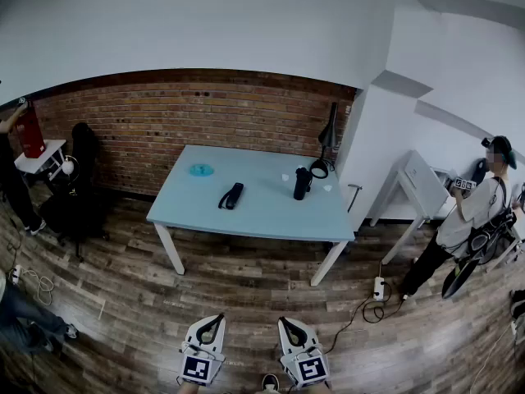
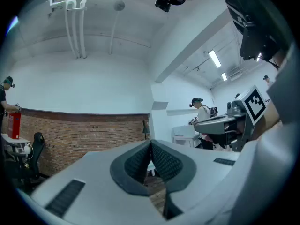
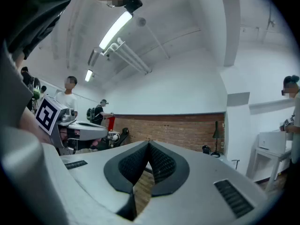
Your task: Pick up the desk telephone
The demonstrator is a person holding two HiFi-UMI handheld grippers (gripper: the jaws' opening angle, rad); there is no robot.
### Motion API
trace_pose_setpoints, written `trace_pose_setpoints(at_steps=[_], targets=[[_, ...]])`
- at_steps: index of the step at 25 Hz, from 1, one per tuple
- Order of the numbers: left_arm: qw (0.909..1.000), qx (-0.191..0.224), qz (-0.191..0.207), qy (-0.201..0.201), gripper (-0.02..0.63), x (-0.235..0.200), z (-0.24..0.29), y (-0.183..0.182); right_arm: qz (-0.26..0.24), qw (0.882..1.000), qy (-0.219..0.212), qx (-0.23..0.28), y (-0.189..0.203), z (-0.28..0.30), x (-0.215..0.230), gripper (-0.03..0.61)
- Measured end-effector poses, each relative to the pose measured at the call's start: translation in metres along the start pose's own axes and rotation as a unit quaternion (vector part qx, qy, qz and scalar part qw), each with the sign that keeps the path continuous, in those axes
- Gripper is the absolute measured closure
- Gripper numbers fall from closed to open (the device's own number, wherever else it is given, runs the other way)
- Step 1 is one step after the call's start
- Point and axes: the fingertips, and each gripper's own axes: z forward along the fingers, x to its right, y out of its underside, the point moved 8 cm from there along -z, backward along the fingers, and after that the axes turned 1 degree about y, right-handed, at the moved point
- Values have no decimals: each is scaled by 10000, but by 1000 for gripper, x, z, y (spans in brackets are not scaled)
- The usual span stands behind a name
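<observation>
— The tongs?
— Left gripper (image 1: 214,320) and right gripper (image 1: 285,322), nearest, jaws pressed together on nothing.
— And the desk telephone (image 1: 231,195)?
— Well beyond them, flat on the pale blue table (image 1: 246,224), left of its middle. Its long axis runs near-left to far-right.

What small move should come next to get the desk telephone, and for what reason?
Probably a step forward toward the table. The desk telephone lies on its top, far across the wooden floor from both grippers. The left gripper and the right gripper are shut and empty, close to the person, so neither seems able to reach it from here.
</observation>
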Motion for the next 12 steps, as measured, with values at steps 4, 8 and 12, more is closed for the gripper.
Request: trace_pose_setpoints(at_steps=[4, 8, 12], targets=[[10000, 15, -12, 3, 586, -5, 7, 0, 111, 9998, -118, -70, 5, 8, 1, 558], [9999, 76, 61, -56, 586, -8, 24, 3, 71, 9996, -207, -192, 15, 18, 9, 555], [9998, 67, 45, -164, 586, -5, 43, 6, 178, 9984, -361, -391, 22, 28, 25, 555]])
